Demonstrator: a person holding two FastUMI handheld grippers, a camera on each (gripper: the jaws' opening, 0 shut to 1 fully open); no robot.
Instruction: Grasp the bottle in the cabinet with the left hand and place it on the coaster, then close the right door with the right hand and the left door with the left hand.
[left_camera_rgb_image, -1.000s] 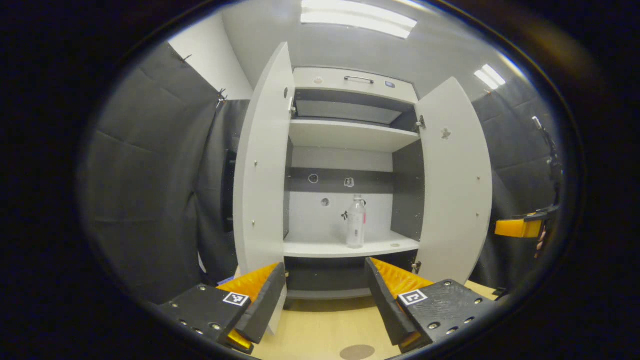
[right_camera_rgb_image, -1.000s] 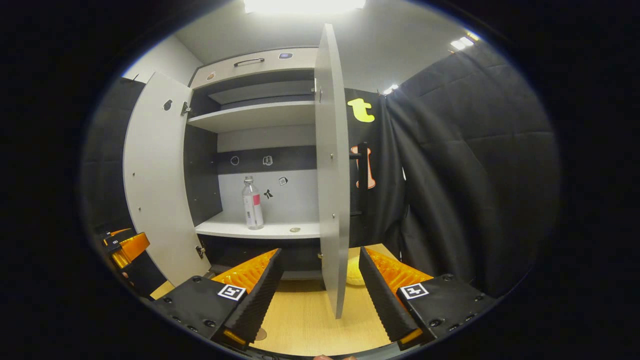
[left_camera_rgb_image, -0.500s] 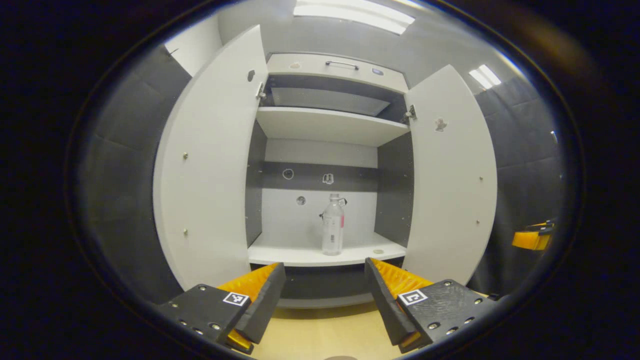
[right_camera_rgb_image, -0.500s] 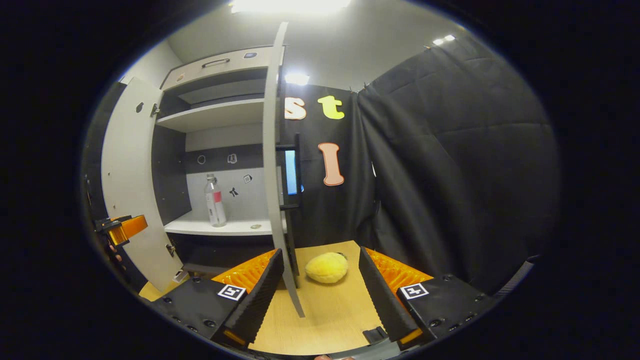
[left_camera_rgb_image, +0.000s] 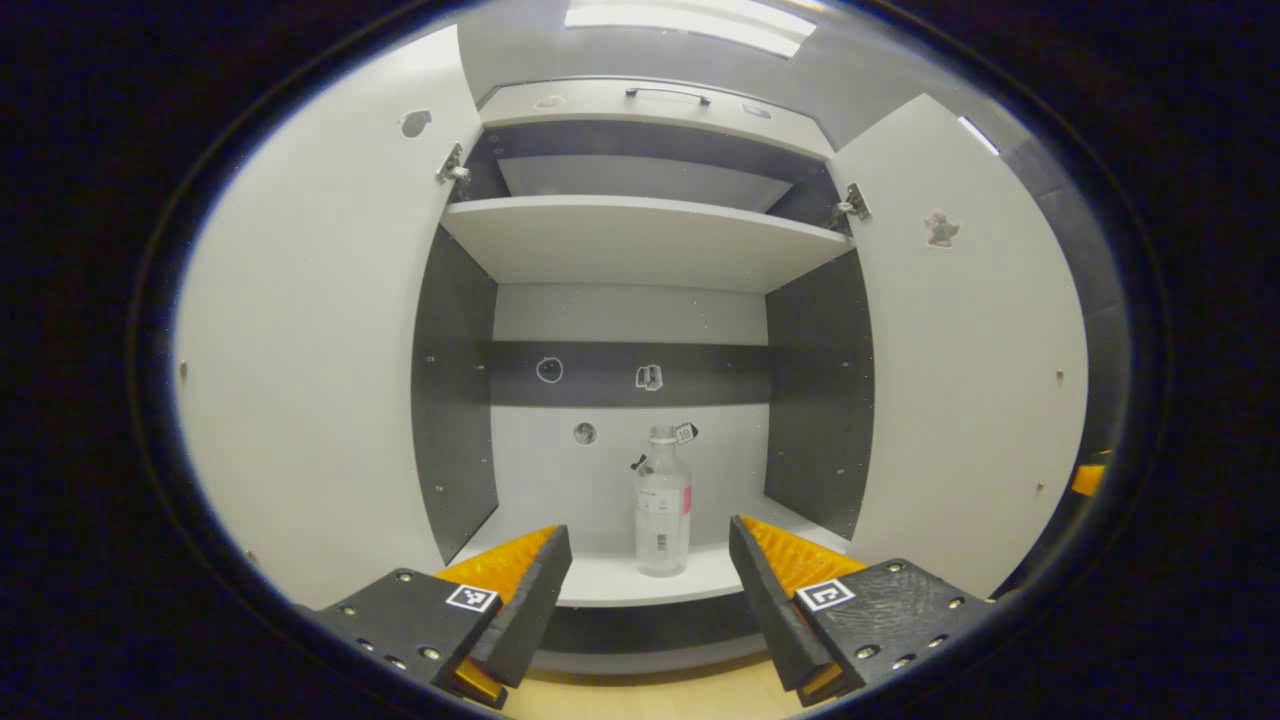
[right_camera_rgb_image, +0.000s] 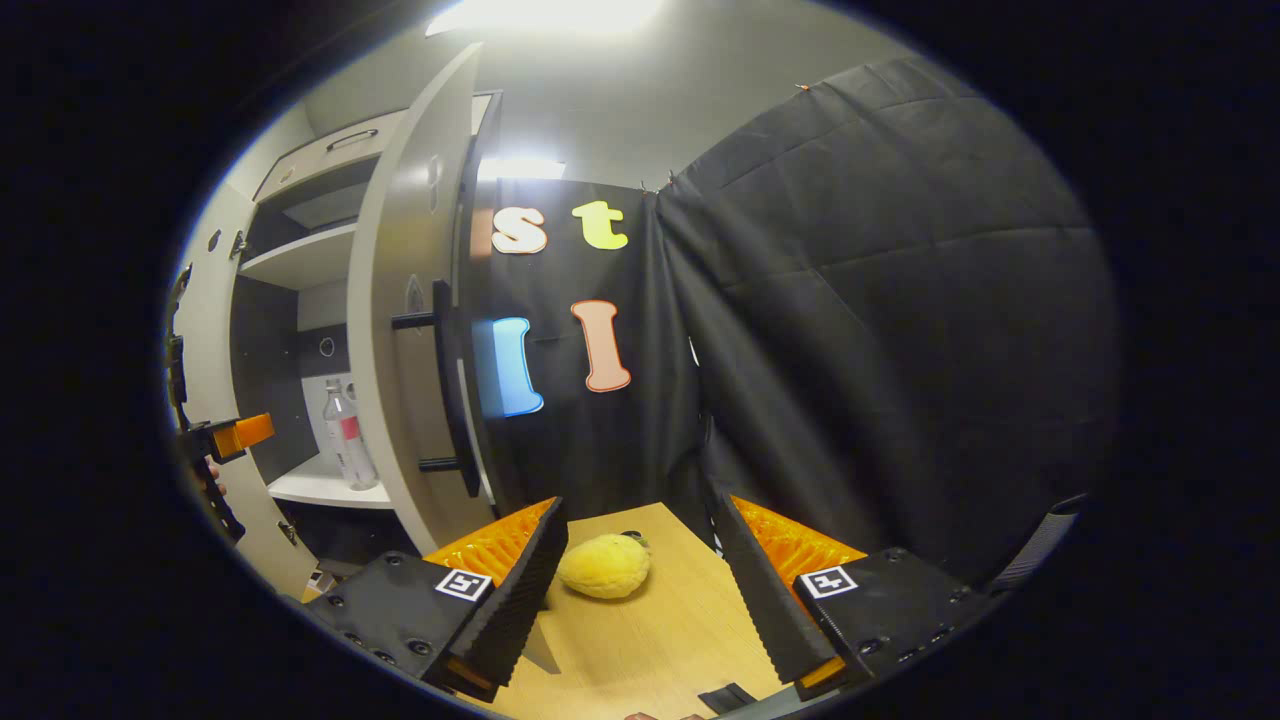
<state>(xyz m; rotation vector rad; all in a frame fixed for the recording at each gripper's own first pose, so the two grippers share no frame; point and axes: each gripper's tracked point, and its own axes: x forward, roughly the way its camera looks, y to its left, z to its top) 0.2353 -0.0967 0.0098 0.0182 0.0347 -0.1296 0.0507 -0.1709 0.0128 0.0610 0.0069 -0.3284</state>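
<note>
While both cabinet doors stand swung wide, the left gripper (left_camera_rgb_image: 650, 560) points into the opening with fingers apart; the bottle (left_camera_rgb_image: 662, 515) stands upright on the lower shelf (left_camera_rgb_image: 620, 585) straight ahead, free space on either side. The right gripper (right_camera_rgb_image: 635, 560), spread too, flanks a yellow plush (right_camera_rgb_image: 604, 565) beside the right door (right_camera_rgb_image: 405, 330).

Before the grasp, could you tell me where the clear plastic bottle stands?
In the left gripper view, the clear plastic bottle stands upright on the white lower shelf, between the open doors.
</note>
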